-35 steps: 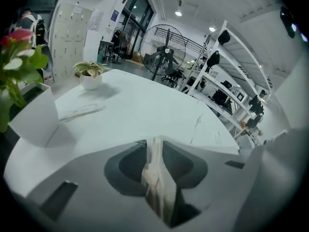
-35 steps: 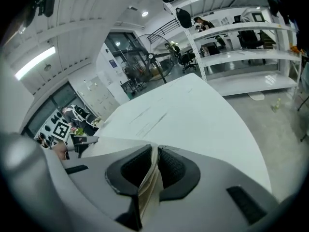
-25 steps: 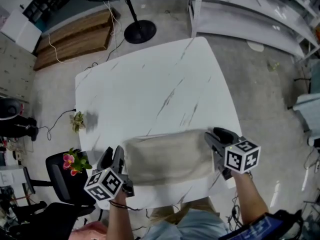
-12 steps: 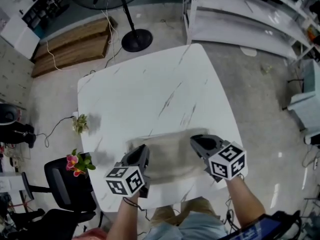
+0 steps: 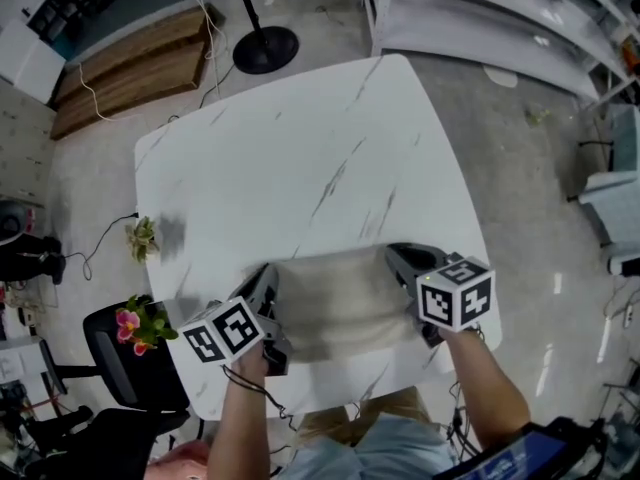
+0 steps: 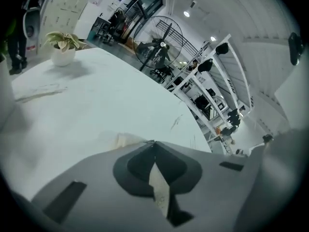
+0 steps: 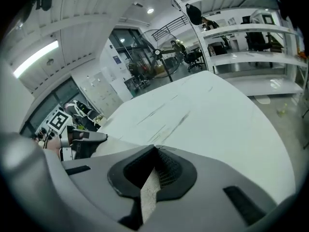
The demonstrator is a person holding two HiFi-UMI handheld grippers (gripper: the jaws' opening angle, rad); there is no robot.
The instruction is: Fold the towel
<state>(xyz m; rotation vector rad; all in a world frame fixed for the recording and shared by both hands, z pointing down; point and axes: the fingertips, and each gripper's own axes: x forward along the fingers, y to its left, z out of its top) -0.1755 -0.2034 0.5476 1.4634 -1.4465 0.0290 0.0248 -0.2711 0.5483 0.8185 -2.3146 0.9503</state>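
Head view: towel (image 5: 335,303) lies at the near edge of the white table (image 5: 300,168), left gripper (image 5: 266,280) and right gripper (image 5: 398,258) at its ends. Left gripper view: jaws clamped on towel cloth. Right gripper view: jaws pinching towel too.

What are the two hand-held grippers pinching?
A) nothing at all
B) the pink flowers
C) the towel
C: the left hand-held gripper and the right hand-held gripper have each just closed their jaws on a strip of the beige towel lying on the white table.
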